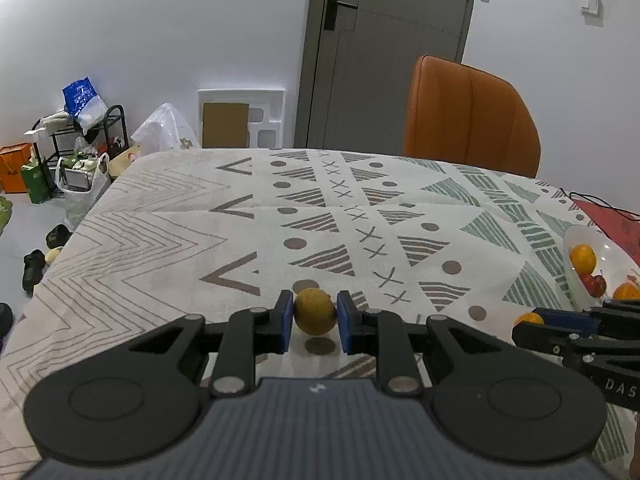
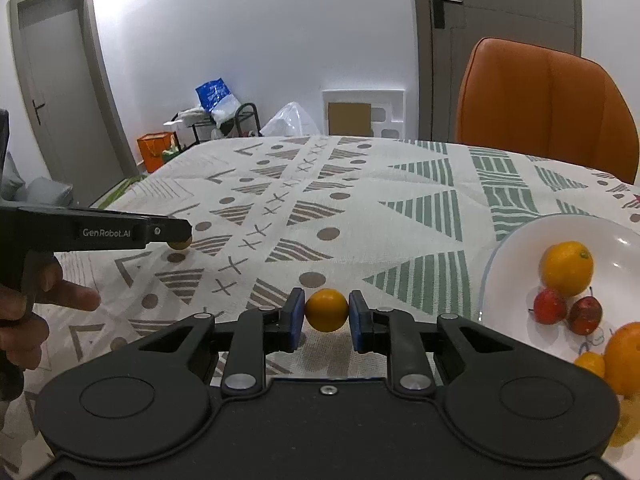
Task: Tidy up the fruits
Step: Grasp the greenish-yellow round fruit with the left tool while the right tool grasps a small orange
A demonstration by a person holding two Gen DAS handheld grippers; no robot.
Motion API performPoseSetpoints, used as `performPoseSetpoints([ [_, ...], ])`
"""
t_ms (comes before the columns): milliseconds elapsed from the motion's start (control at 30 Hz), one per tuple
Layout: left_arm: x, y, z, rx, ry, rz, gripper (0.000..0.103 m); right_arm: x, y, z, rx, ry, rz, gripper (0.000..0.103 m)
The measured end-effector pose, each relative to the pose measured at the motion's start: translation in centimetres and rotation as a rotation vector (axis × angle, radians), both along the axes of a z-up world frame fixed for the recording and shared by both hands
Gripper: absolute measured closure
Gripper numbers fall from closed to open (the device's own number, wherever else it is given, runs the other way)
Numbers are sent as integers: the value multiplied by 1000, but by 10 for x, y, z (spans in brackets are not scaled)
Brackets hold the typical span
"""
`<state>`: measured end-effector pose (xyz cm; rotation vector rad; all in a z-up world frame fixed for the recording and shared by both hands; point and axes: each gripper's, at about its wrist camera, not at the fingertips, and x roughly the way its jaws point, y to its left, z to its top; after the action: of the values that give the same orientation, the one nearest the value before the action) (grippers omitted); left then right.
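The left gripper [image 1: 315, 320] has its blue-padded jaws clamped on a small, dull yellow-brown round fruit [image 1: 315, 311], held just above the patterned tablecloth [image 1: 168, 224] that covers the worktop; its shadow lies directly below. The right gripper [image 2: 326, 316] has its jaws clamped on a small bright orange citrus fruit [image 2: 326, 309], also lifted clear of the cloth. To the right of the right jaws, near them, sits a white bowl [image 2: 516, 248] holding a larger orange [image 2: 566, 267], two small red fruits [image 2: 550, 306] and more orange fruit at the picture's edge. A hand [image 2: 28, 312] grips the left tool's handle. Beyond the worktop stands an orange chair [image 2: 548, 104].

The step in hand looks like carrying both fruits to the bowl. To do it well, keep each grip steady, bring the right fruit in first, lower it into a bare patch, and release gently so nothing rolls.
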<state>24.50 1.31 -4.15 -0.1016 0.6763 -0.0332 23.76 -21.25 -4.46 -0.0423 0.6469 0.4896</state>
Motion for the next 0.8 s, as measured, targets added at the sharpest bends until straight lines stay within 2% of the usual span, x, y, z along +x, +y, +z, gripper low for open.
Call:
performPoseSetpoints([
  [367, -18, -21, 23, -9, -54, -45, 81, -20, -15, 12, 41, -32, -27, 81],
  [800, -35, -55, 38, -5, -91, -105, 81, -44, -61, 26, 70, -73, -116, 81],
])
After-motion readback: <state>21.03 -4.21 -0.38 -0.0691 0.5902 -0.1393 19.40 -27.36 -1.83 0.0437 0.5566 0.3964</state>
